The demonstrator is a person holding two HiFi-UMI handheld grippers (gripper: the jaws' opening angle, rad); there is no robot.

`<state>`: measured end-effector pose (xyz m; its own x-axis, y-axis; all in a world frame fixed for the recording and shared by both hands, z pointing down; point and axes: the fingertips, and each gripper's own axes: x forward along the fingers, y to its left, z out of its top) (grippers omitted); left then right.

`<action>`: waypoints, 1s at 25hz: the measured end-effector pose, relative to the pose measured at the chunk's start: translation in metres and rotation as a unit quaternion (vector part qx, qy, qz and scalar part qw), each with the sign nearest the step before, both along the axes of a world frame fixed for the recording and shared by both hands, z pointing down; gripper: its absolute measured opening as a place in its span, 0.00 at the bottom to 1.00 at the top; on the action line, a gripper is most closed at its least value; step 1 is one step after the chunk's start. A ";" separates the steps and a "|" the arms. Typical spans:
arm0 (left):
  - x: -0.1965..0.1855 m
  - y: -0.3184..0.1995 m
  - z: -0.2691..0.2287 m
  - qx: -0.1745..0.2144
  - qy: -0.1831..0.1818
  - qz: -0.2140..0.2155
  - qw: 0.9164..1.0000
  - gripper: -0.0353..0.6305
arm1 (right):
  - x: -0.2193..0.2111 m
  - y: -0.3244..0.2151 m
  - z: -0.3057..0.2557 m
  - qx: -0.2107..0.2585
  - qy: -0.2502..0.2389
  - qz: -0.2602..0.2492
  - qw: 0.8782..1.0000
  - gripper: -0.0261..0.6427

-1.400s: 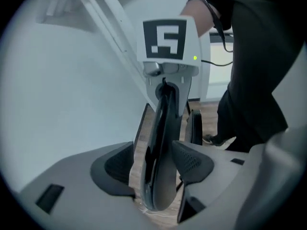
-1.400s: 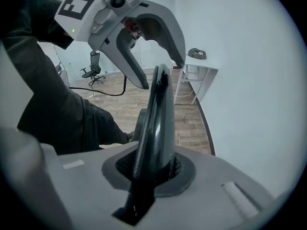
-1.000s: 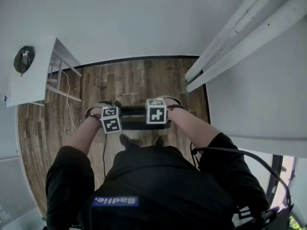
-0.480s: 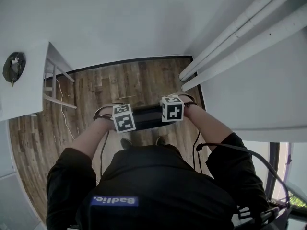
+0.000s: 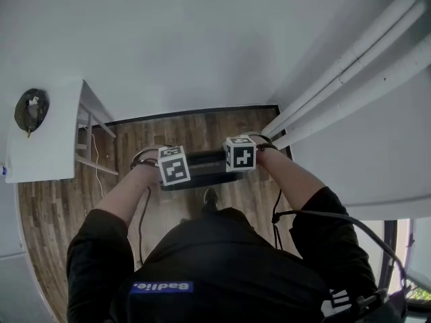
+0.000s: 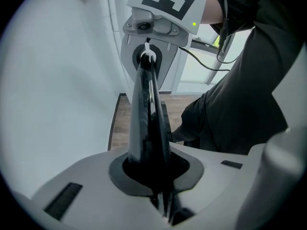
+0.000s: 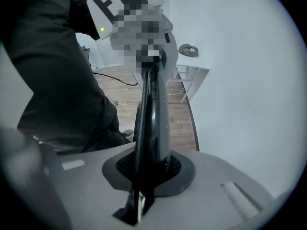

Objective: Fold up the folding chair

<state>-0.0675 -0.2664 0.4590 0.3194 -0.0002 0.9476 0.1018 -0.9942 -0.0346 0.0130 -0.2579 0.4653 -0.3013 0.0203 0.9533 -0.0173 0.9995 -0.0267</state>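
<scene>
While the person stands close to the wall (image 5: 202,46), the chair (image 5: 206,161) hangs as a thin black slab in front of the body, above the wood floor (image 5: 135,123). Left gripper (image 6: 152,174): jaws, having just been closing, clamp the chair's black edge. Right gripper (image 7: 149,169): jaws clamped on the same edge, at its other end. A white table (image 5: 47,150) stands well apart, left.
</scene>
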 end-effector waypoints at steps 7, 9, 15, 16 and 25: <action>-0.023 -0.074 0.000 -0.012 -0.022 -0.054 0.998 0.13 | -0.023 -0.081 0.002 0.002 -0.020 -0.039 0.999 0.10; -0.025 -0.097 0.002 -0.012 -0.027 -0.069 0.997 0.13 | -0.024 -0.104 0.005 0.001 -0.026 -0.050 0.998 0.10; -0.032 -0.170 0.007 -0.018 -0.040 -0.088 0.995 0.13 | -0.028 -0.178 0.011 -0.009 -0.033 -0.057 0.998 0.10; -0.036 -0.182 0.008 -0.016 -0.044 -0.090 0.995 0.13 | -0.030 -0.189 0.012 -0.010 -0.032 -0.056 0.998 0.10; -0.065 -0.276 0.030 -0.045 -0.016 -0.054 0.997 0.13 | -0.060 -0.277 0.026 -0.024 -0.004 -0.015 1.000 0.10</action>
<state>-0.1325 -0.5420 0.4885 0.2926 0.0523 0.9548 -0.0072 -0.9984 0.0568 -0.0471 -0.5351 0.4914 -0.3084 0.0748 0.9483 0.0127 0.9971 -0.0745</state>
